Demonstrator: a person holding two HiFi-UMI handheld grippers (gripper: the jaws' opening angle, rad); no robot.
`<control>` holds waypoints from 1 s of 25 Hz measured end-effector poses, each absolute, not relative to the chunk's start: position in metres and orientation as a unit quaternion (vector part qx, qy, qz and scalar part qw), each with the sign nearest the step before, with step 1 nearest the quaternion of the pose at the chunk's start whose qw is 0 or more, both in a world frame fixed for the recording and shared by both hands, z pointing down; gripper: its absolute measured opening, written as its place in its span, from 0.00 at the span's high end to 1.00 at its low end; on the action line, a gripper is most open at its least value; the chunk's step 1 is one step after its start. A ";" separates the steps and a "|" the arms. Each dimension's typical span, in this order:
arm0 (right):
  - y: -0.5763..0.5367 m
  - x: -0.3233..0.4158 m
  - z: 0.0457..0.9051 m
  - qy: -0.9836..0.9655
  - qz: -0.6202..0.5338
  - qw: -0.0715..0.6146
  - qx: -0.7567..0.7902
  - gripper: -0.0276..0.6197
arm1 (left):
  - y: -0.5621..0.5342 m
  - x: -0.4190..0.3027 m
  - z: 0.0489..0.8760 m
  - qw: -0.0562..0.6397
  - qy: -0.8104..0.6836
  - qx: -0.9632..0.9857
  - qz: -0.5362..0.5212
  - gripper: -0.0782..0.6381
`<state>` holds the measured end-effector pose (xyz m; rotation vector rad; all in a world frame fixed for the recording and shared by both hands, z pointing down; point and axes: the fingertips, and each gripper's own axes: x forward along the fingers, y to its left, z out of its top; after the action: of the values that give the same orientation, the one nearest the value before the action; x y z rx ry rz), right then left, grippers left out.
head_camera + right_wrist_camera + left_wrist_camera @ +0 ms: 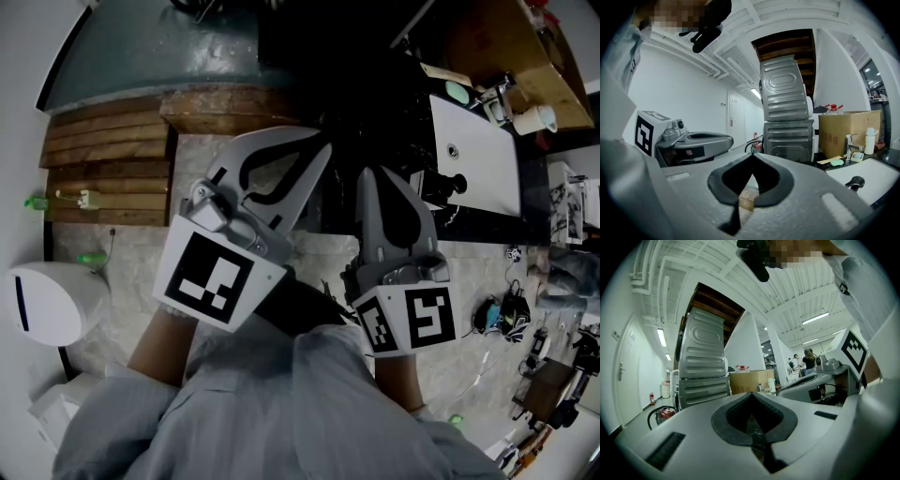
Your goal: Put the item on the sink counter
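walls [693,89]: white | floor [131,246]: pale stone | wooden steps [108,159]: left of floor | ceiling strip lights [661,337]: on

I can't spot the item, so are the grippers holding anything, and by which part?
Nothing is held: the left gripper and the right gripper are both shut, empty.

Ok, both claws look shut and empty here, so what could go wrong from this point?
The left claw and right claw hold nothing, so the wrong item could get picked. The dark counter around the white rectangular sink is crowded by a brown cardboard box and white bottle; setting something down may knock them.
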<state>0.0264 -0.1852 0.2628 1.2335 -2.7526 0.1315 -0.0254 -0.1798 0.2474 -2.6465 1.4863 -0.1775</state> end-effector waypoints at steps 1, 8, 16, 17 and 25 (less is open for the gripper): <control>-0.185 0.027 0.263 -0.910 0.043 0.061 0.408 0.96 | -0.180 -0.025 0.247 0.050 0.488 -0.869 -0.058 0.88; -0.185 0.030 0.263 -0.910 0.042 0.061 0.408 0.96 | -0.180 -0.022 0.248 0.047 0.487 -0.870 -0.058 0.88; -0.185 0.032 0.265 -0.910 0.041 0.063 0.408 0.96 | -0.181 -0.018 0.249 0.048 0.484 -0.872 -0.057 0.88; -0.185 0.032 0.265 -0.910 0.041 0.063 0.408 0.96 | -0.182 -0.018 0.249 0.047 0.485 -0.871 -0.056 0.88; -0.185 0.037 0.266 -0.908 0.042 0.065 0.411 0.96 | -0.183 -0.014 0.249 0.039 0.482 -0.873 -0.054 0.88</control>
<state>0.0367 -0.1849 0.2659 1.2400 -2.7416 0.1254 -0.0143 -0.1835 0.2494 -2.6773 1.4789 -0.1651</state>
